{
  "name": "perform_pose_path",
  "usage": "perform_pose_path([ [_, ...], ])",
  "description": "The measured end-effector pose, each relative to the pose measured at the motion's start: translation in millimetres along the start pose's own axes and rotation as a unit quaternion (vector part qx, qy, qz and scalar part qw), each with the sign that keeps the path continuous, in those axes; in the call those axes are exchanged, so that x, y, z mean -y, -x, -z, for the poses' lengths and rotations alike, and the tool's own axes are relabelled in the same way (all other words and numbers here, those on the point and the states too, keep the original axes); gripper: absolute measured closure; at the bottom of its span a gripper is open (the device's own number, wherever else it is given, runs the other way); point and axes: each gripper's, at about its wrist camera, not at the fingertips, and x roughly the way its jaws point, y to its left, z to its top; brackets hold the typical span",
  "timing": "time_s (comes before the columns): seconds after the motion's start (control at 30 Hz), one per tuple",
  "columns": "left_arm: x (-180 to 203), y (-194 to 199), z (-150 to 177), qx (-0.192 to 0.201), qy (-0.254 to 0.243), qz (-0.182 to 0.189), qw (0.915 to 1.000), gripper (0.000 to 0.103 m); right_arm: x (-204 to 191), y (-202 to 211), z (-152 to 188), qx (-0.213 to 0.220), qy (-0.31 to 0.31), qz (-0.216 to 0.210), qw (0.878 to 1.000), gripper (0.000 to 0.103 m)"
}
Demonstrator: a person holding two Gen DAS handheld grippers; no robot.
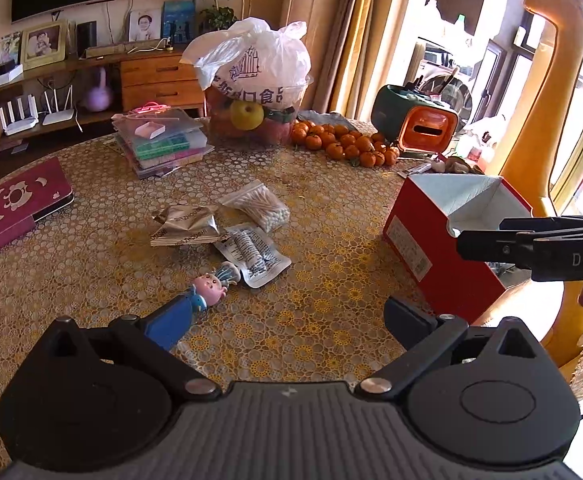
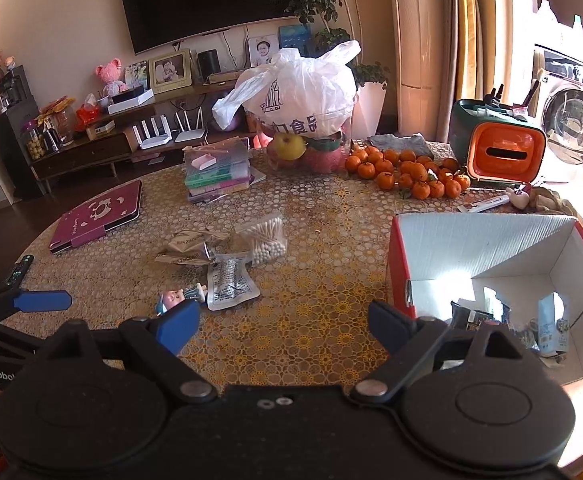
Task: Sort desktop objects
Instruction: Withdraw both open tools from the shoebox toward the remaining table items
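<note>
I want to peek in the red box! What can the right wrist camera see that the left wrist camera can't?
Only the right wrist view looks down into the red box: small packets lie on its bottom. It also shows the washing machine clearly.

Only the left wrist view shows the yellow giraffe figure beside the table, and the box's red outer side.

Both show the doll, the foil pouch, the cotton swab bag, the tangerines and the white plastic bag. Both grippers, left and right, are open and empty.
</note>
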Motion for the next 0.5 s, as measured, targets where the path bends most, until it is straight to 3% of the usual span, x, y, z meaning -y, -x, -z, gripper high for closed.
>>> perform_pose_path([
  [0.23, -23, -19, 2, -0.029, 0.027, -0.019, 0.9991, 0.000, -10, -26, -7, -0.013, 0.009, -0.012, 1.000, 0.012],
  [0.37, -33, -29, 3, -0.023, 0.018, -0.039, 0.9988, 0.000, -17, -44, -10, -0.022, 0.015, -0.018, 0.999, 0.012],
  [0.5, -46, -40, 2, -0.022, 0.035, -0.030, 0.9987, 0.000, -22, -62, -12, -0.030, 0.020, -0.026, 0.999, 0.012],
])
